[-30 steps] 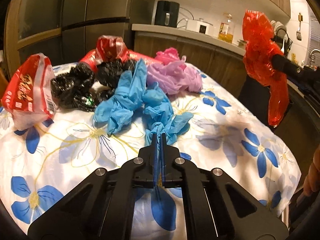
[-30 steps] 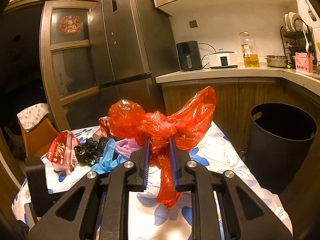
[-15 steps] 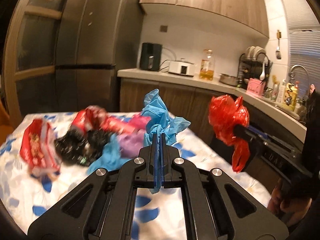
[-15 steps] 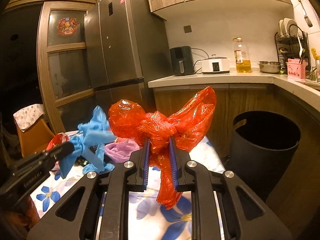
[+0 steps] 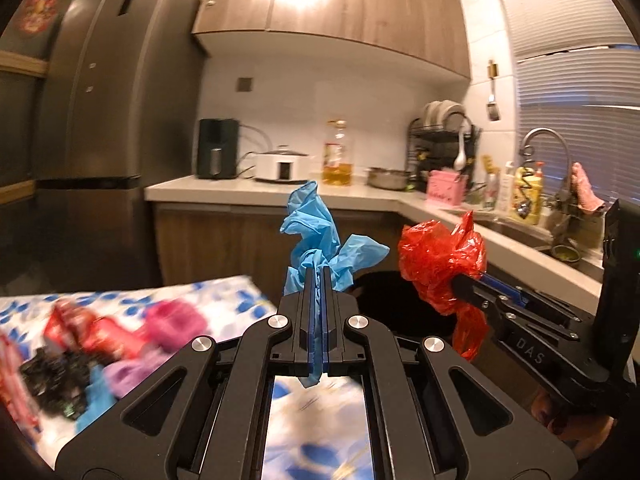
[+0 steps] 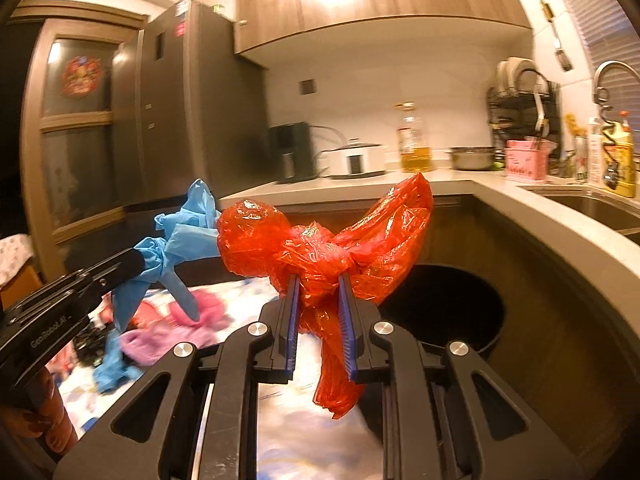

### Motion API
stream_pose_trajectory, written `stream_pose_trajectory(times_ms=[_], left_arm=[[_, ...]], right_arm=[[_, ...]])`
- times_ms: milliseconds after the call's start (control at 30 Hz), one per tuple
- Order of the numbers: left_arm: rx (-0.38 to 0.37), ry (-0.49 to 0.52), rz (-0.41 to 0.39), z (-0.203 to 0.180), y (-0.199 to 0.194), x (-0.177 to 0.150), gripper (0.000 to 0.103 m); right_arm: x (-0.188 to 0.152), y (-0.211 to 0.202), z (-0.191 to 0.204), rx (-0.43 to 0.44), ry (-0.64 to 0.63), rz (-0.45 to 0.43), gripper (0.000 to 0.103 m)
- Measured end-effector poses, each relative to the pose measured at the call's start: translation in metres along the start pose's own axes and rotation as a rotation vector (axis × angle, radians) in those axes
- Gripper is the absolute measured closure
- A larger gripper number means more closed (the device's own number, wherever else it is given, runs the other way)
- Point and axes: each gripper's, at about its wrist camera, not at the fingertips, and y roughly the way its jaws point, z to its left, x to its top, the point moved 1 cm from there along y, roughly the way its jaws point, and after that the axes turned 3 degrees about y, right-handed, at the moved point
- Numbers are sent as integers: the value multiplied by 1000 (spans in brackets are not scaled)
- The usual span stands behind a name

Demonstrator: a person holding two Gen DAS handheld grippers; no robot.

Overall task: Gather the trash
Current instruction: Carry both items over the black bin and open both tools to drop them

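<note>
Trash in both grippers had come up off the desk (image 5: 224,296): left gripper (image 5: 318,280), jaws nearly shut, pinched the blue bag (image 5: 316,236); right gripper (image 6: 318,296), jaws narrowly apart, clamped the red bag (image 6: 320,248). Both now neared the black bin (image 6: 452,304), probably ready for dropping.

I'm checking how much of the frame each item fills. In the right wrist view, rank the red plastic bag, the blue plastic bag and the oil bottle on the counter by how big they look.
1. red plastic bag, though it is nearest the camera, which inflates it.
2. blue plastic bag.
3. oil bottle, smallest, and farthest away.
</note>
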Motion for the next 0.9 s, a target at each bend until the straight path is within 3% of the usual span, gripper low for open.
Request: stream_pose_trajectory(times_ms=[367,900], left_arm=[[-145,10,-27,-55,69,15,101],[-228,-5,-6,-81,125,7,101]], right_arm=[[17,19,-46,-112,37,5,83],[24,52,-77,-141,49,42,81]])
